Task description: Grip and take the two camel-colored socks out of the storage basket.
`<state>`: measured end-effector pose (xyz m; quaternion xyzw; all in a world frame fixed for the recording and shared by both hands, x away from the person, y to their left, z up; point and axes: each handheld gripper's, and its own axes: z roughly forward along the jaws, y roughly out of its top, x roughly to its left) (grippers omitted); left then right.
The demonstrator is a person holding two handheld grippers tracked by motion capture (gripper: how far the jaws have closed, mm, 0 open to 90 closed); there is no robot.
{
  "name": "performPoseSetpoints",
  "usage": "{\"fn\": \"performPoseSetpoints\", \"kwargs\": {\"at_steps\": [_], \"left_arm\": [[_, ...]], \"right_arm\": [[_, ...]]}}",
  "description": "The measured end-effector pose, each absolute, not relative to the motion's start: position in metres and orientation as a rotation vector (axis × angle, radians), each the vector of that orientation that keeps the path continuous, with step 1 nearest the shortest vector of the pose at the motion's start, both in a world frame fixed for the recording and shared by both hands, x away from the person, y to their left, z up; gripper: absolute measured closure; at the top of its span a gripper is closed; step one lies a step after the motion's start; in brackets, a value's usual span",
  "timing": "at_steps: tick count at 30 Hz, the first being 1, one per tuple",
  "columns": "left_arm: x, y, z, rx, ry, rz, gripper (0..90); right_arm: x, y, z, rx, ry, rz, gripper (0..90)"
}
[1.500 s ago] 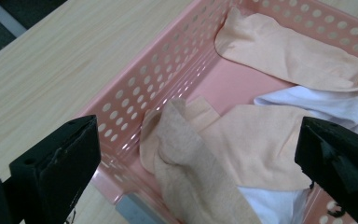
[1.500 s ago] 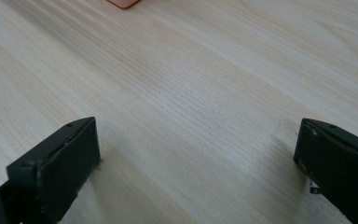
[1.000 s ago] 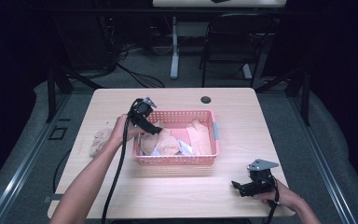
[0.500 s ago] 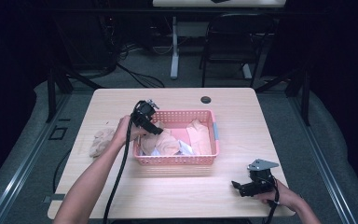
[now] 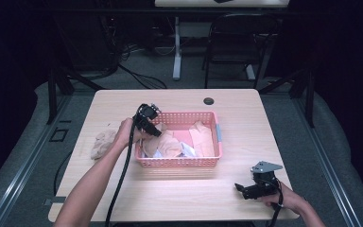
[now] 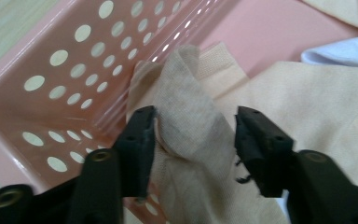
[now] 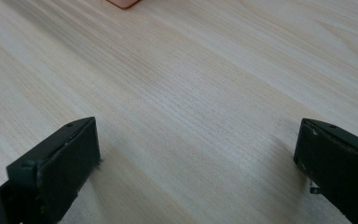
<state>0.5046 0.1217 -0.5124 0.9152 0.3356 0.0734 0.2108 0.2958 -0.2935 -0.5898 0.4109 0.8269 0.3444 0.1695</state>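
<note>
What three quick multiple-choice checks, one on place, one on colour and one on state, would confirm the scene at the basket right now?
1. Where is the left gripper?
A. Over the left end of the pink perforated plastic basket
B. On the floor
C. Beside the black round grommet

2. What colour is the fold of thin cloth between its jaws?
A. Blue
B. Beige
C. Green

3. How does the right gripper stand?
A. Shut on a cloth
B. Shut on the basket
C. Open, above the bare light wooden table

Answers: 1 A, the high view shows it at the basket's left end. 2 B, the left gripper view shows beige fabric. 3 C, its jaws stand wide with only wood between them.
</note>
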Motion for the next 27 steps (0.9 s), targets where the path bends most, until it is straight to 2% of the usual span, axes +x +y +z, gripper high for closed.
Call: {"fn": "performPoseSetpoints", "kwargs": {"at_steps": [1,8,10,18,27], "left_arm": [[0.504,0.121,-0.513,2.553,0.935,0.201,52.9],[0.502,0.119,-0.515,2.590,0.941,0.190,80.2],[0.501,0.120,-0.513,2.585,0.941,0.187,83.5],[0.495,0.120,-0.494,2.618,0.862,0.155,84.8],[0.488,0.118,-0.450,2.660,0.776,0.135,84.8]], "right_arm": [[0.296,-0.294,-0.590,1.168,2.350,0.979,0.0],[0.296,-0.294,-0.590,1.168,2.350,0.978,0.0],[0.296,-0.294,-0.590,1.168,2.350,0.978,0.0],[0.296,-0.294,-0.590,1.168,2.350,0.979,0.0],[0.296,-0.294,-0.590,1.167,2.351,0.976,0.0]]}}
